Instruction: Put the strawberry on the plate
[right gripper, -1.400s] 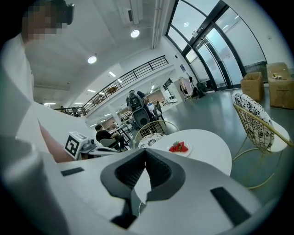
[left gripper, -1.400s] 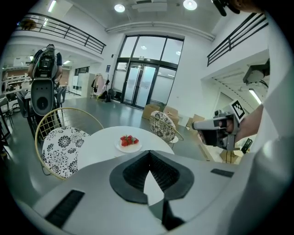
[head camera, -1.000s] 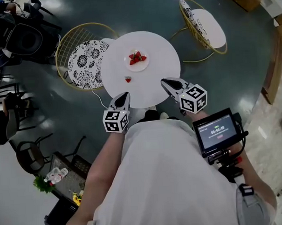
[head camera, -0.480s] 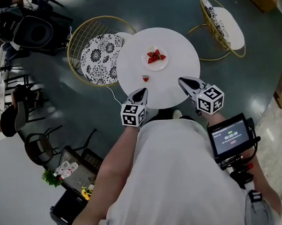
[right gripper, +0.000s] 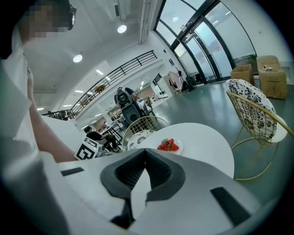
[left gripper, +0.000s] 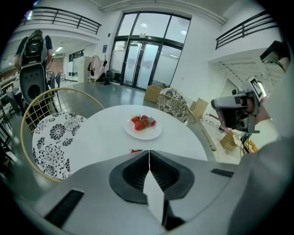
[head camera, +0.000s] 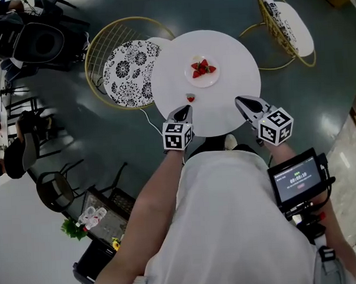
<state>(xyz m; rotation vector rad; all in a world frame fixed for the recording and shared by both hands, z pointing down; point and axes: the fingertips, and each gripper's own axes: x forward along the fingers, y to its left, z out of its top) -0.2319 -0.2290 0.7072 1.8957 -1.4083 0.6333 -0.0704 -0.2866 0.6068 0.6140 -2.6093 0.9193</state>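
A single loose strawberry (head camera: 191, 98) lies on the round white table (head camera: 233, 53), just short of a white plate (head camera: 214, 80) that holds several strawberries (head camera: 202, 67). My left gripper (head camera: 185, 111) is shut and empty, its tip just before the loose strawberry. In the left gripper view the loose strawberry (left gripper: 135, 150) peeks over the closed tip of the left gripper (left gripper: 149, 152), with the plate (left gripper: 143, 136) beyond. My right gripper (head camera: 241, 100) hovers over the table's near right edge, shut and empty. The right gripper view shows the right gripper (right gripper: 146, 150) closed, with the plate (right gripper: 180, 146) behind it.
A wire chair with a patterned cushion (head camera: 126, 67) stands left of the table, a second one (head camera: 290, 22) at the upper right. A small monitor (head camera: 296, 178) hangs by my right arm. Dark equipment (head camera: 26, 39) sits at the far left.
My left gripper has sunk and moved forward, closer to the loose strawberry. The right gripper has come down slightly toward the table edge. Both stay shut.
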